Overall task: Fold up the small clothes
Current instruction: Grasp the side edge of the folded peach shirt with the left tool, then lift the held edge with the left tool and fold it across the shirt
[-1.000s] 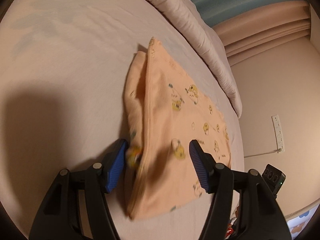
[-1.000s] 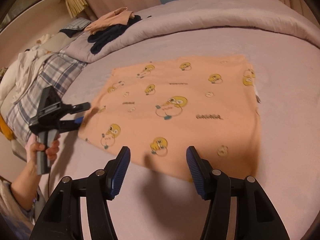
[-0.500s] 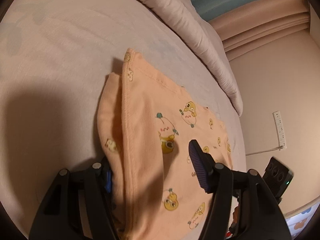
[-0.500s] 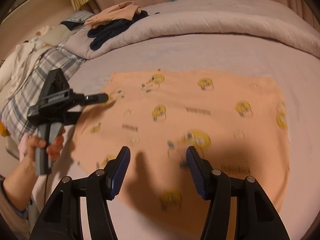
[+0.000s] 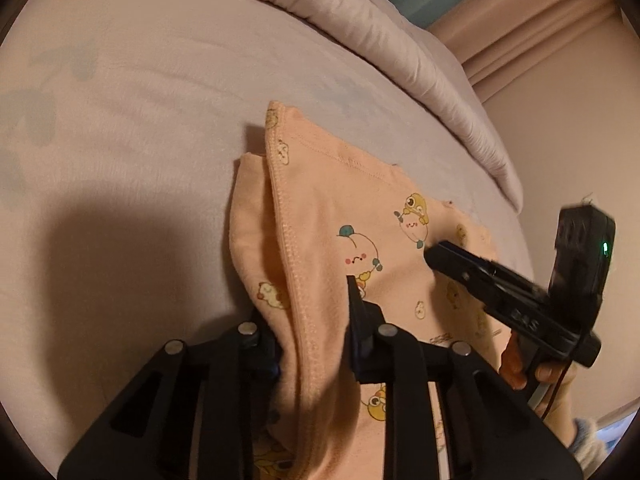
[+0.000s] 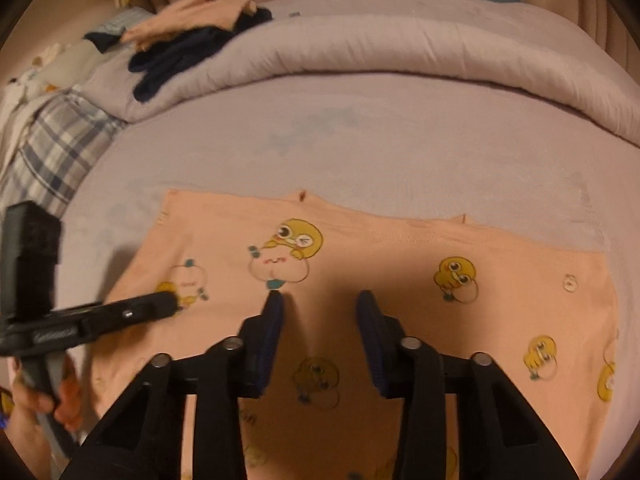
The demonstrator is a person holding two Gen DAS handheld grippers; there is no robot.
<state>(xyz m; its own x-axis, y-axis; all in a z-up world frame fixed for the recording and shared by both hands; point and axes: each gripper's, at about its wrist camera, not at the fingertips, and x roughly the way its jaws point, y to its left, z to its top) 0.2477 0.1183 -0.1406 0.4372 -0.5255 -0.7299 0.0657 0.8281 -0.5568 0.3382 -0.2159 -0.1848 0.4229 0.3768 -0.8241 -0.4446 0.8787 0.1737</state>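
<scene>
An orange garment (image 6: 400, 264) printed with cartoon ducks is laid on the bed (image 6: 400, 152). In the right wrist view it is spread mostly flat, its far edge parallel to the rolled duvet (image 6: 400, 52). In the left wrist view its near edge is lifted and bunched, a hemmed layer being raised over a lower one.

No containers are seen.

The left claw (image 5: 316, 344) is clamped on the raised edge of the garment, the cloth being gathered between its two fingers; one finger is largely covered by the fabric. From the right wrist view the same claw is seen entering from the left, held low and nearly level, its tip on the cloth; the person's hand (image 6: 60, 396) is wrapped round its handle.

The right claw (image 6: 320, 320) is held over the middle of the garment with its fingers apart and nothing between them. Whether its tips touch the cloth cannot be told.

Beyond the duvet, dark and peach clothes (image 6: 192, 36) are heaped, with a plaid fabric (image 6: 52, 148) at the bed's left side.
</scene>
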